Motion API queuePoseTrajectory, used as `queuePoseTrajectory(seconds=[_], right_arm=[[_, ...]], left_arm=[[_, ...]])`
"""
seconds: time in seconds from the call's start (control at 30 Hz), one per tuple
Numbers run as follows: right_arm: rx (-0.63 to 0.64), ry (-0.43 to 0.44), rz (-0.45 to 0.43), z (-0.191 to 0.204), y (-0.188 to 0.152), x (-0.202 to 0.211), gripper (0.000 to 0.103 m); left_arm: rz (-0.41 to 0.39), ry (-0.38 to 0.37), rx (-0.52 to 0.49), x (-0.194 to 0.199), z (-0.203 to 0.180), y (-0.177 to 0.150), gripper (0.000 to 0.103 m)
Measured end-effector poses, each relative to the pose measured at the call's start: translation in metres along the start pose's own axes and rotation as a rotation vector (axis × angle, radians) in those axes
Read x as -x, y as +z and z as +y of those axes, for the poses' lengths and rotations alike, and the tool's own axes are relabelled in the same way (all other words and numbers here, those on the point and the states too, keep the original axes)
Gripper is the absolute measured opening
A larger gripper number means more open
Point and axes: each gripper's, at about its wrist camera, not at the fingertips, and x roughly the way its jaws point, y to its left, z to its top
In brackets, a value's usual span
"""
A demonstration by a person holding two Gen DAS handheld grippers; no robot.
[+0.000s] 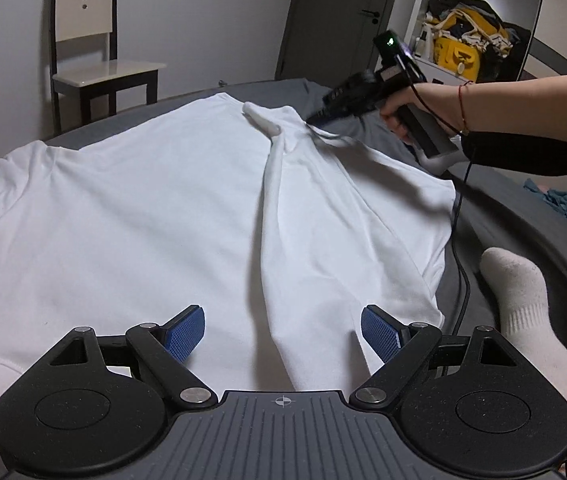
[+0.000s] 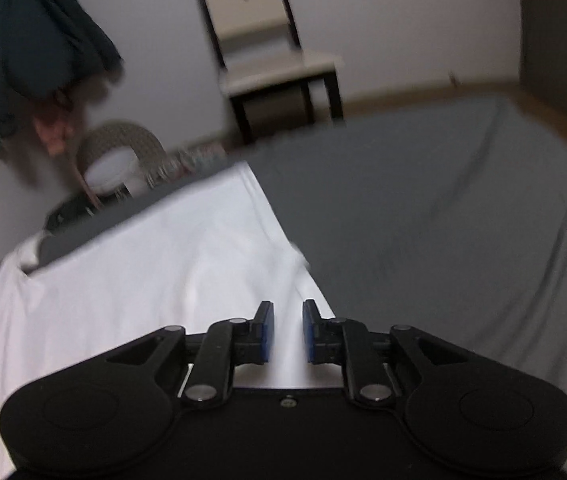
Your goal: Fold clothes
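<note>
We're spreading the white cotton T-shirt [image 1: 143, 208]: left gripper [image 1: 283, 332] released at bottom centre; right gripper [image 2: 288, 332] nearly clenched on a fold, upper right. Next, smooth it.

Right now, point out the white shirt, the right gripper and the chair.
white shirt [image 1: 143, 208]: left wrist view, flat middle of the fabric.
right gripper [image 2: 288, 334]: right wrist view, midway between the fingertips.
chair [image 1: 107, 70]: left wrist view, seat.

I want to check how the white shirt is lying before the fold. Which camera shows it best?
The left wrist view: the white shirt spreads sharply across the grey bed, with a raised ridge running toward the right gripper. The right wrist view is blurred and shows only one part of it.
</note>
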Motion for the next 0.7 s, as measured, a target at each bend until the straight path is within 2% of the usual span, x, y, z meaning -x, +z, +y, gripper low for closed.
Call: queuePoseTrajectory(seconds=[0.07, 0.13, 0.33, 0.37, 0.43, 0.5, 0.6, 0.7], right_arm=[[0.036, 0.051, -0.029, 0.012, 0.006, 0.003, 0.020], [0.101, 0.094, 0.037, 0.034, 0.014, -0.009, 0.021], [0.235, -0.061, 0.188, 0.080, 0.018, -0.055, 0.018], [0.239, -0.077, 0.196, 0.081, 0.019, -0.060, 0.004], [0.216, -0.084, 0.185, 0.081, 0.024, -0.061, 0.002], [0.177, -0.056, 0.166, 0.085, 0.033, -0.059, 0.002], [0.175, -0.016, 0.147, 0.095, 0.045, -0.059, 0.002], [0.181, -0.011, 0.134, 0.105, 0.052, -0.067, 0.002]], left_arm=[[0.008, -0.002, 0.003, -0.002, 0.002, 0.001, 0.086], [0.014, -0.015, 0.010, -0.004, 0.002, 0.001, 0.086], [0.028, -0.043, 0.024, -0.001, 0.003, 0.000, 0.086], [0.039, -0.042, 0.030, -0.002, 0.004, -0.001, 0.086], [0.069, -0.036, 0.038, -0.003, 0.005, -0.002, 0.085], [0.102, -0.041, 0.036, -0.006, 0.005, -0.003, 0.075], [0.161, -0.061, 0.030, -0.010, 0.004, -0.006, 0.075], [0.191, -0.073, 0.028, -0.012, 0.004, -0.009, 0.075]])
